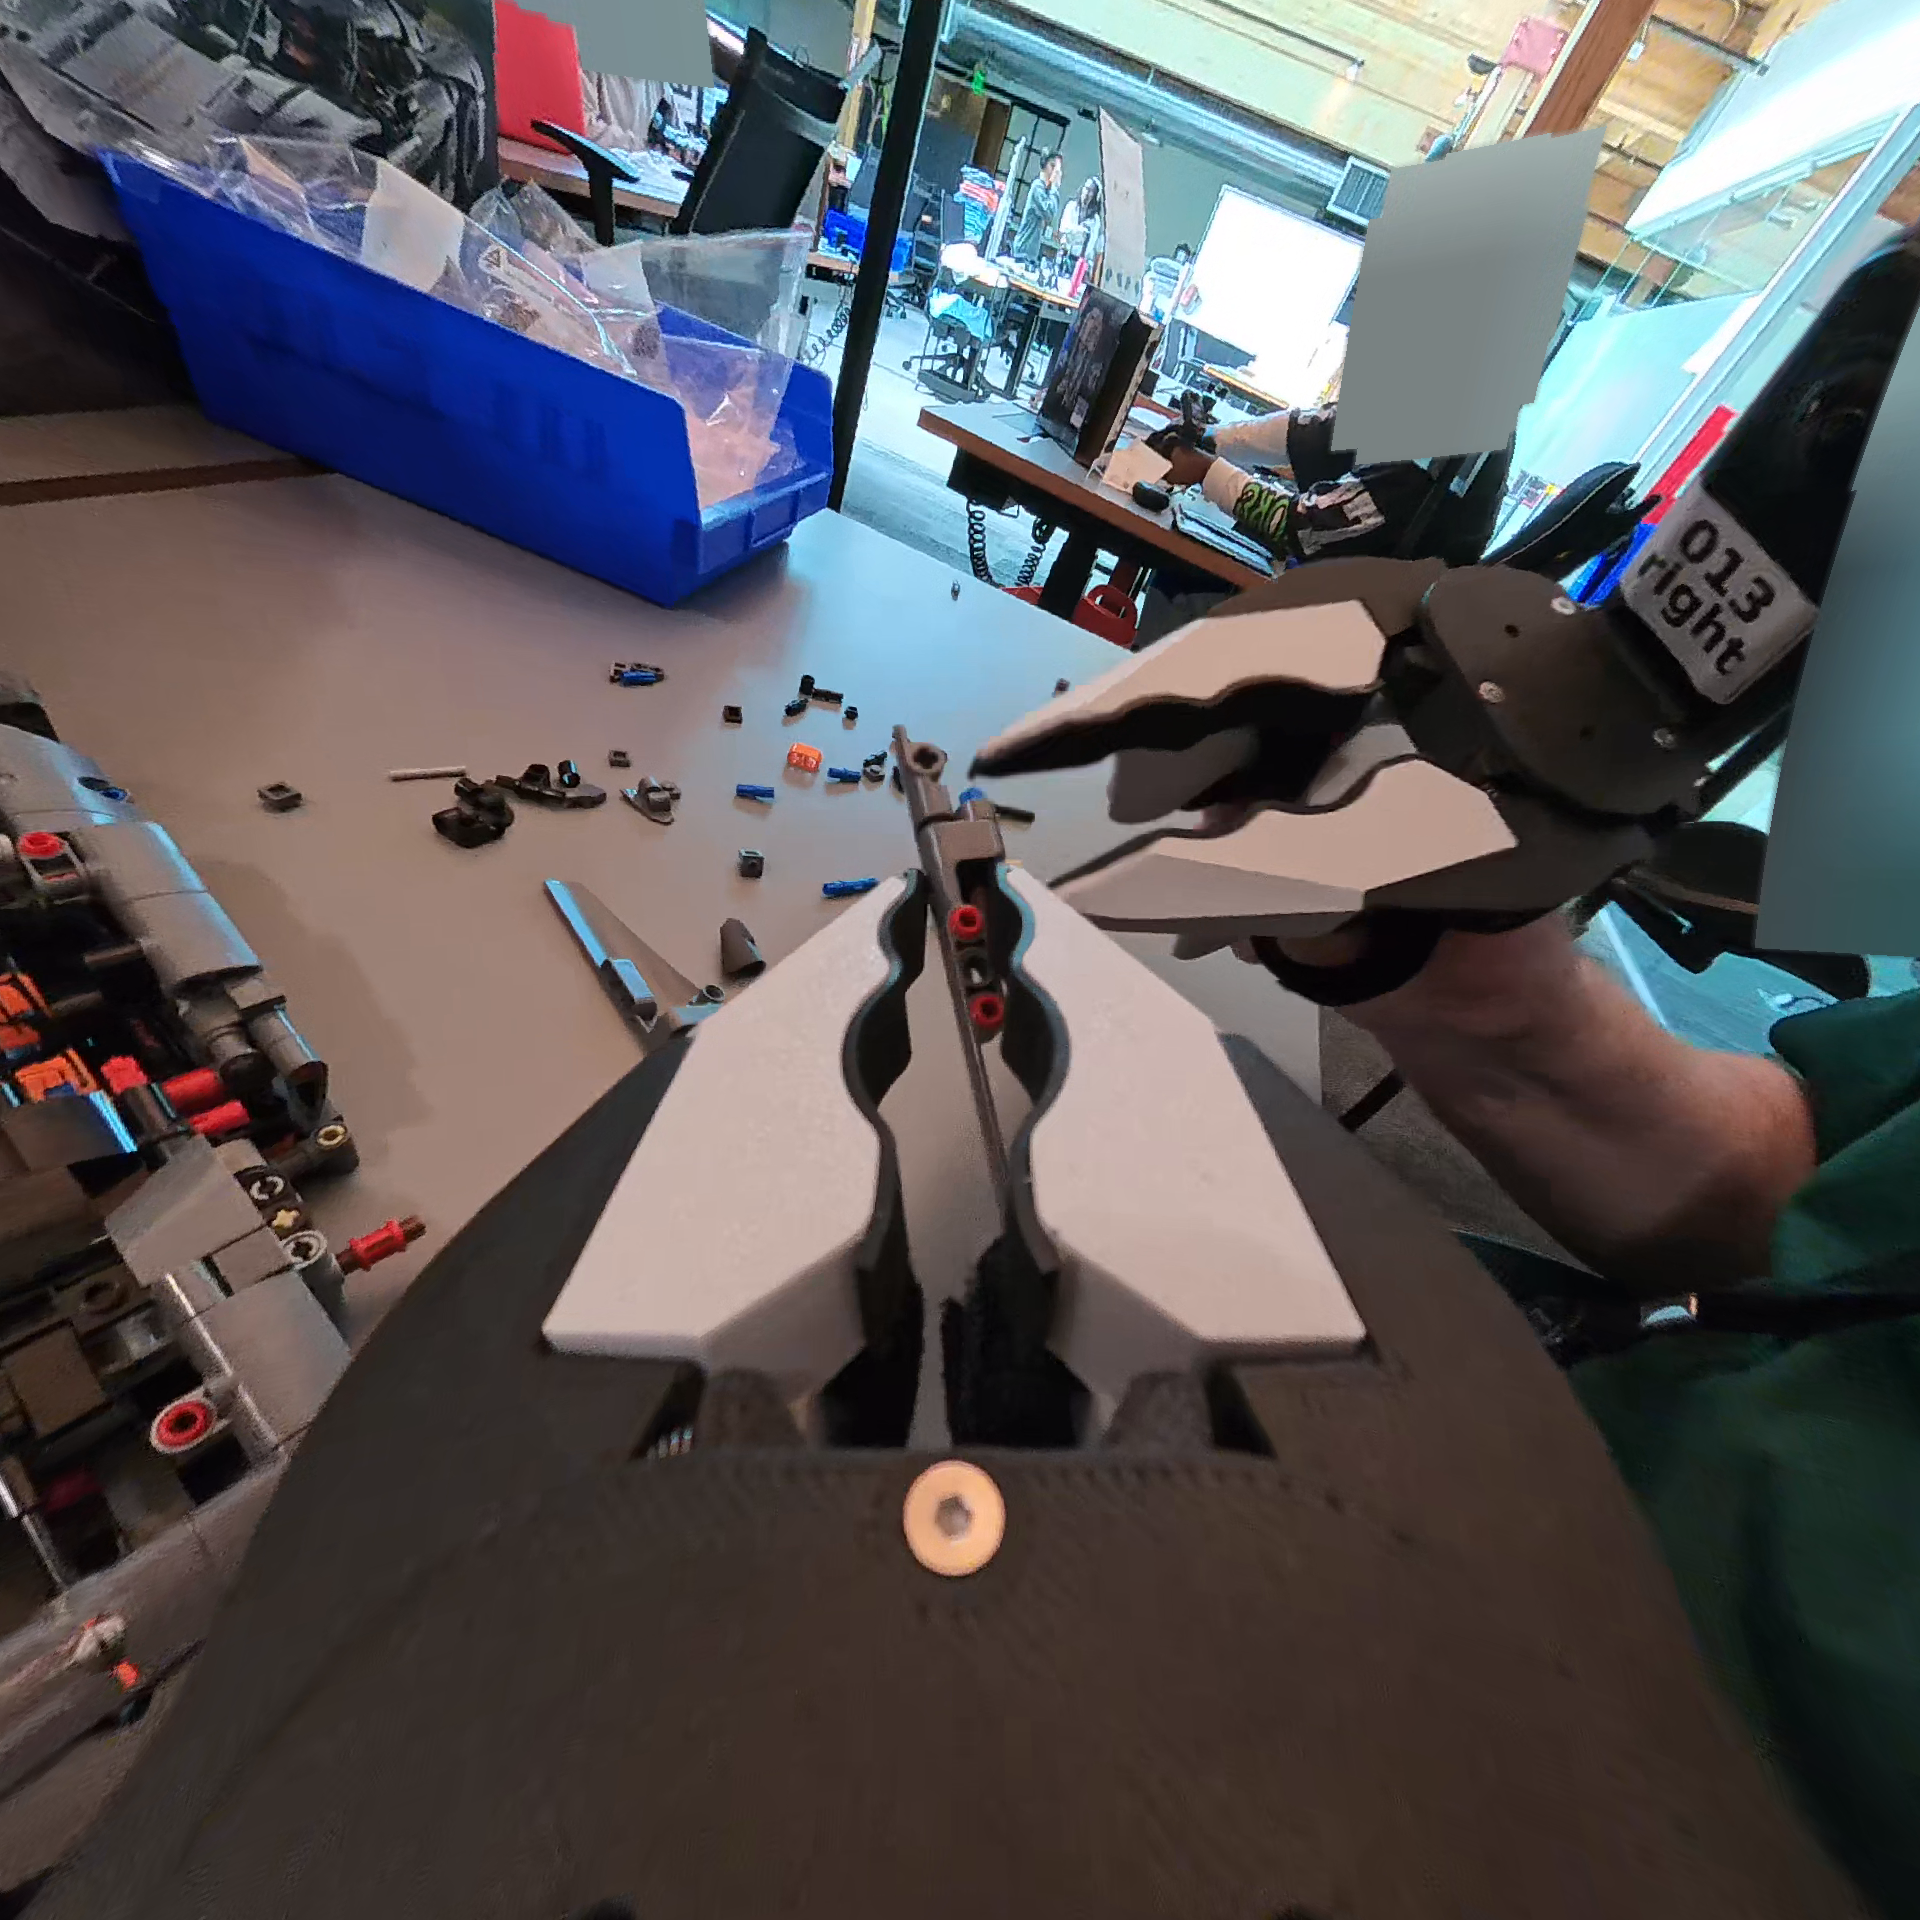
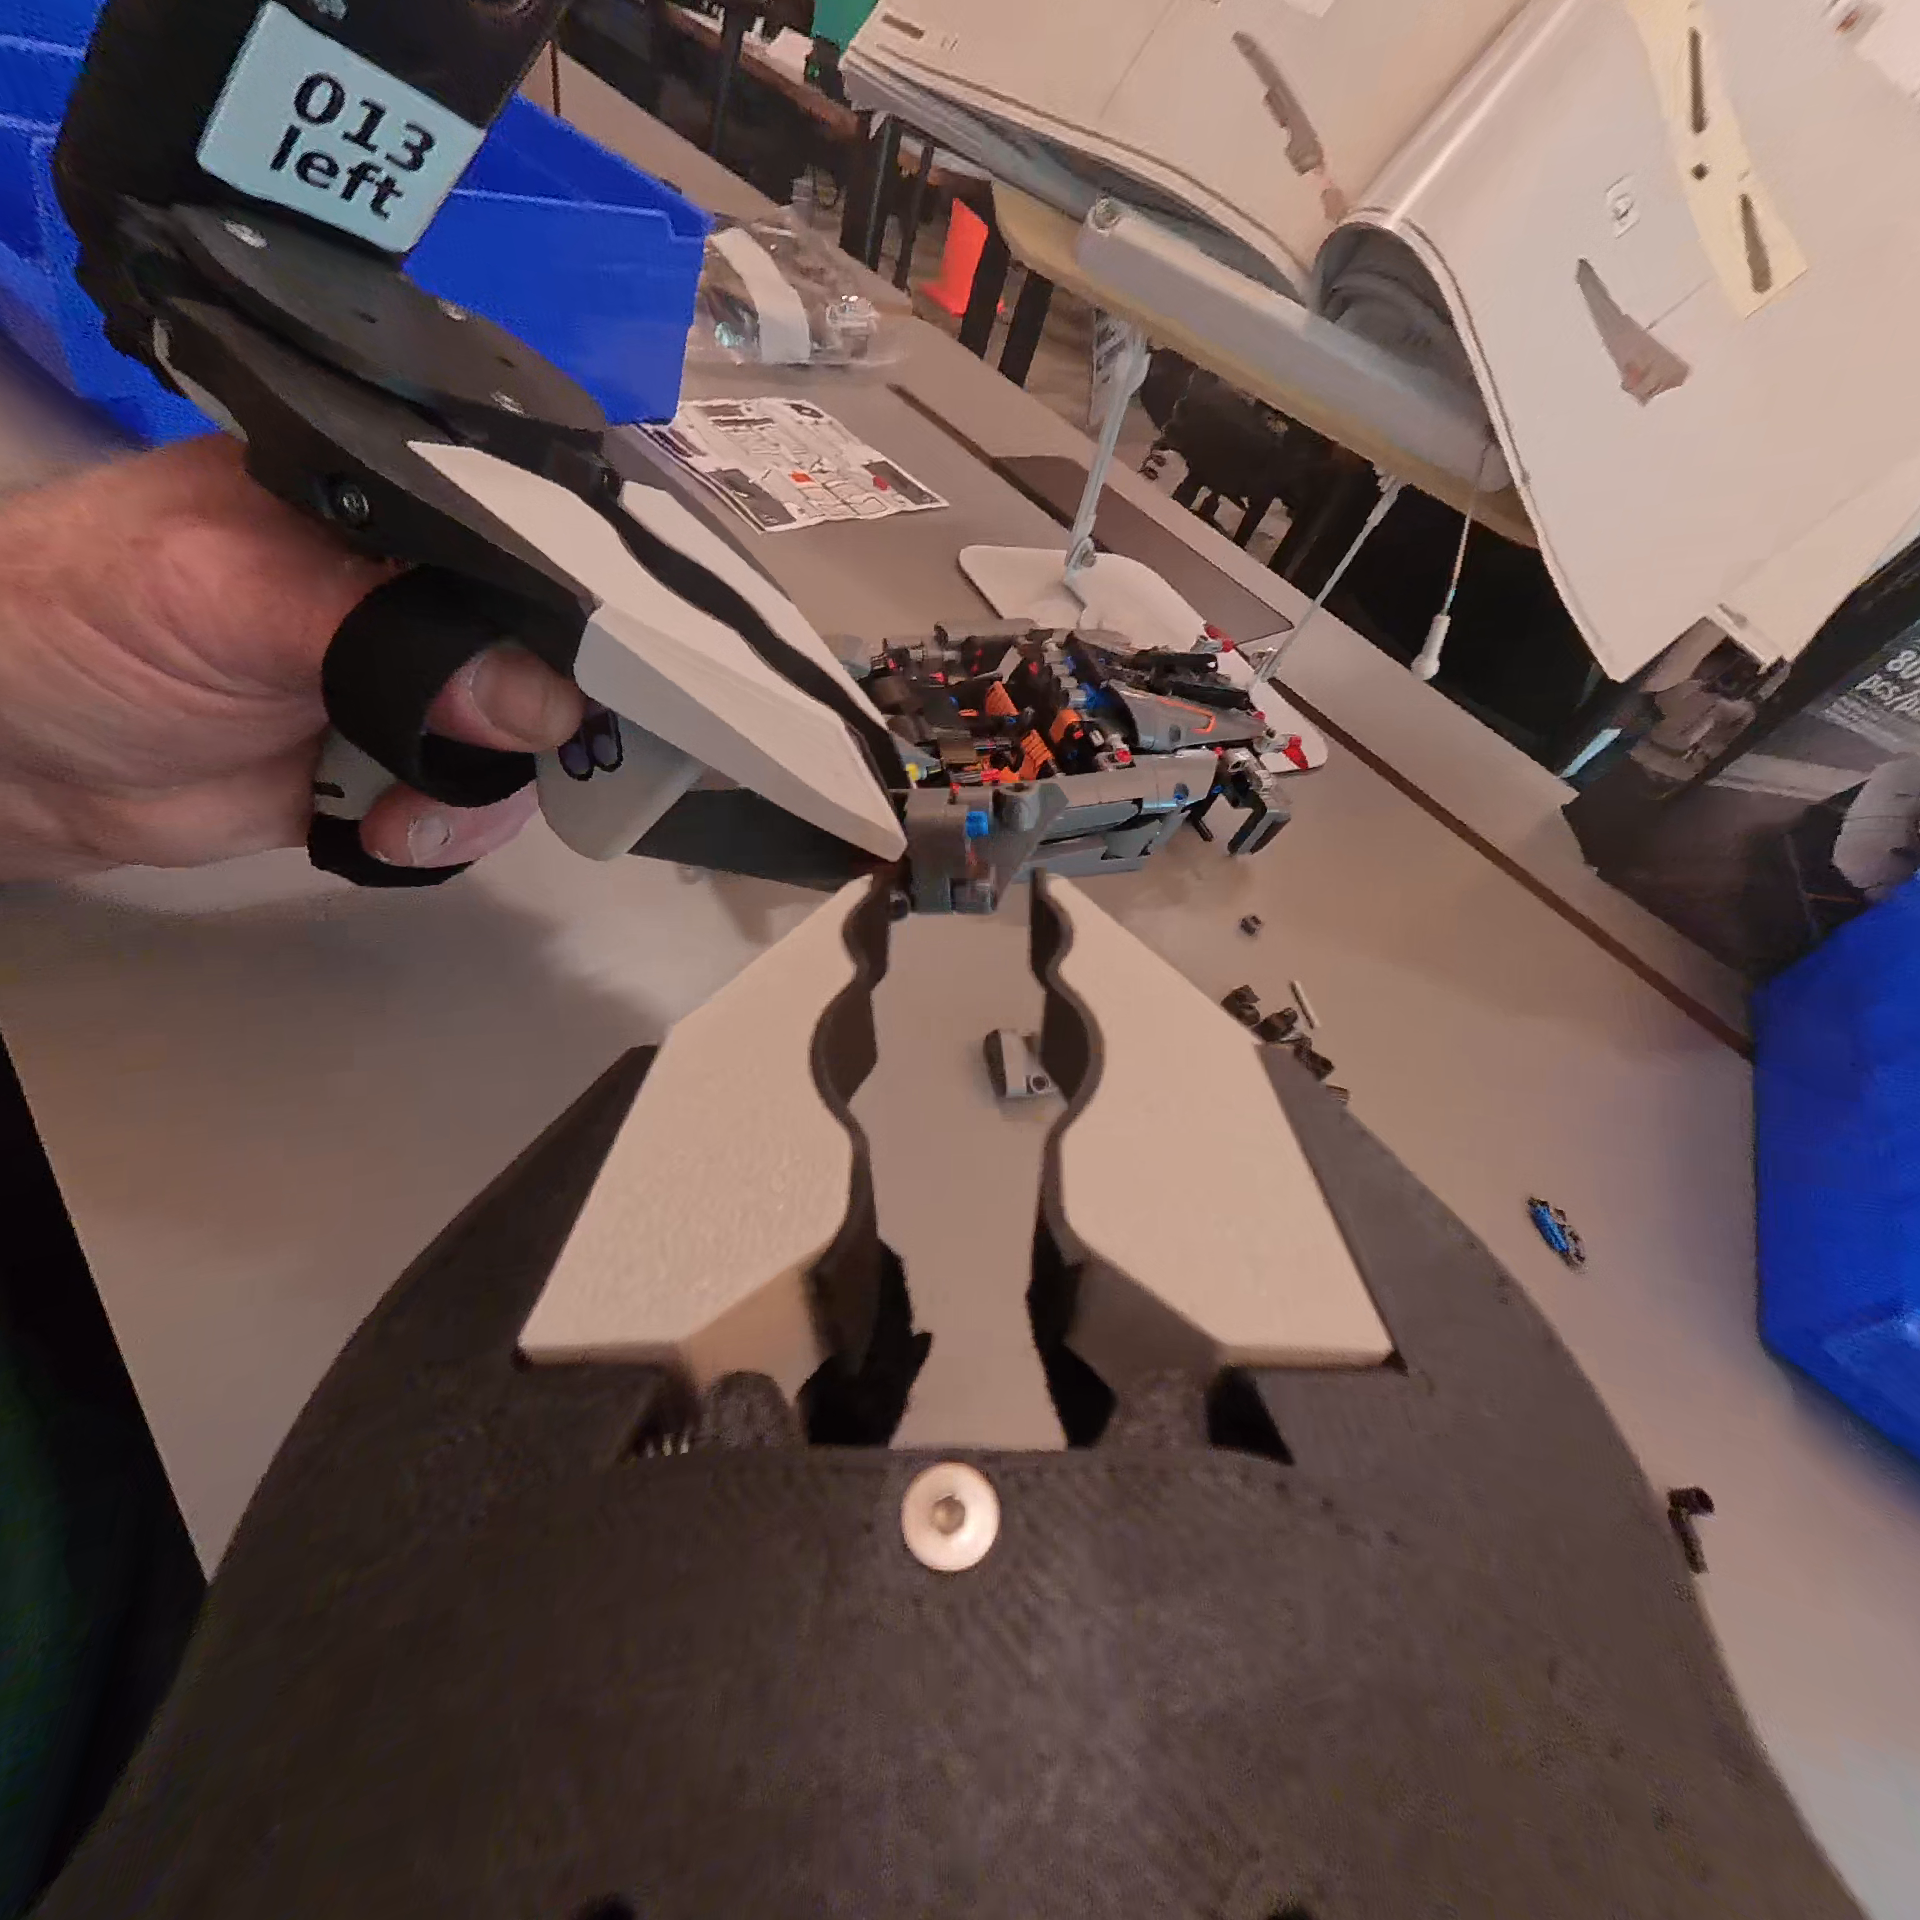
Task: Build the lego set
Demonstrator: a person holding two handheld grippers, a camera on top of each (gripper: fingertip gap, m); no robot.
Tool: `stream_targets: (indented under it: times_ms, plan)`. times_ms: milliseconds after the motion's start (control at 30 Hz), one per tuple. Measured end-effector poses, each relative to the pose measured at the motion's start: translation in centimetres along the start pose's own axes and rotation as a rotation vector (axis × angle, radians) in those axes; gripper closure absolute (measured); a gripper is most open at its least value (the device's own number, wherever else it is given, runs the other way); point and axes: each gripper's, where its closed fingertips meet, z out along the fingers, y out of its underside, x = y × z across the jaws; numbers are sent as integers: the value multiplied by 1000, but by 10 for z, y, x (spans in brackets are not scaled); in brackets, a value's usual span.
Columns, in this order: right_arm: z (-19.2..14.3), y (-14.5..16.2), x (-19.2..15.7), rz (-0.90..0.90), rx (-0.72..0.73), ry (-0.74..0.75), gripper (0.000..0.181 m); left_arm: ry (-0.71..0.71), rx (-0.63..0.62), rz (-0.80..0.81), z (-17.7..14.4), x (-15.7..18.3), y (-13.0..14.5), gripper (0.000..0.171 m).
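Lego subassy (image 1: 966, 935) clamped in left tool (image 1: 961, 894), right tool (image 2: 961, 894) agape nearby.

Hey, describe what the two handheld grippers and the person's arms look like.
Both the left gripper and right gripper have black textured bodies, pale grey wedge fingers with wavy black inner pads, and a silver screw at the base. Each carries a white label. Black finger loops form the trigger. A dark green sleeve covers the right arm.
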Motion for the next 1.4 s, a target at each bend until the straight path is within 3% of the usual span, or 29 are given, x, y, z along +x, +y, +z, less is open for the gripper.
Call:
stream_targets:
  times_ms: [67, 300, 400, 800, 1033, 1200, 1267, 1400]
  plan:
    - [0, 1, 4, 11, -9, 1, 149, 18, -3, -10, 1, 1, 1, 162]
    - [0, -2, -1, -127, -3, -6, 168, 38, -20, -32, 4, 4, 2, 162]
    - [2, -3, -7, -130, -10, -39, 156, 39, -24, -35, 5, 7, 3, 162]
    - [-1, -3, -6, -153, -18, -66, 157, 8, -45, 53, 6, 9, 2, 162]
    - [1, 2, -2, -156, -38, -67, 139, 3, -80, 74, 8, 9, 6, 162]
    - [3, 2, 1, -126, -36, -65, 136, 3, -103, 89, 8, 9, 7, 162]
    - [3, 3, -2, -150, -40, -75, 145, 1, -100, 87, 8, 8, 6, 162]
    - [4, 4, -1, -185, -48, -52, 147, -9, -111, 110, 10, 7, 7, 163]
